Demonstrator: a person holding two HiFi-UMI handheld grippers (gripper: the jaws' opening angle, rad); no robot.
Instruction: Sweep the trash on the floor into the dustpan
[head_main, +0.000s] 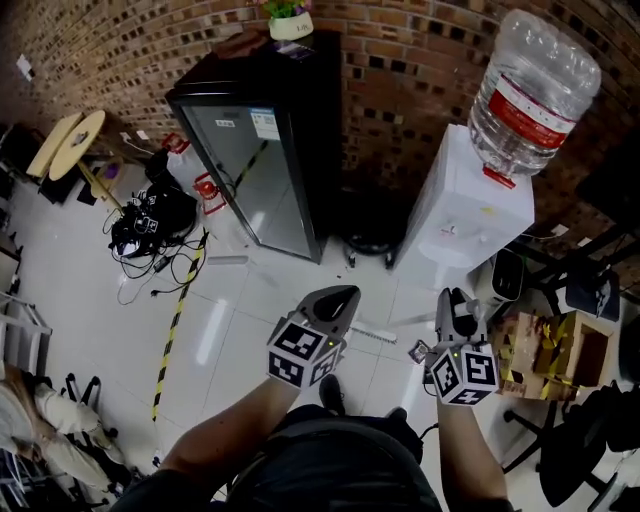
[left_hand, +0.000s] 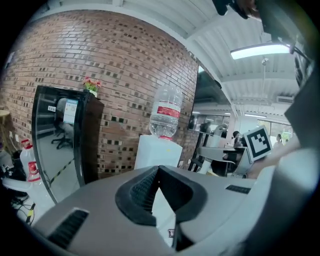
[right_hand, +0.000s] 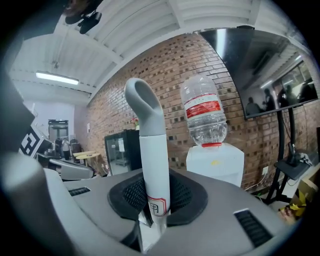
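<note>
Fridge (head_main: 262, 150), dispenser (head_main: 462, 205) ahead (handle (right_hand: 150, 145) in tool (right_hand: 153, 202))

The person wears a dark top (head_main: 330, 465); a dark shoe (head_main: 331, 393) shows just beyond the top. Further beyond it, the left gripper (head_main: 338, 296) and right gripper (head_main: 458, 305) each have a smooth grey shell and a cube (head_main: 300, 355) of black-and-white square markers. Black ribbed pads (left_hand: 140, 192) line each rounded black mouth, and dark slotted vents (left_hand: 70, 227) mark the shells
</note>
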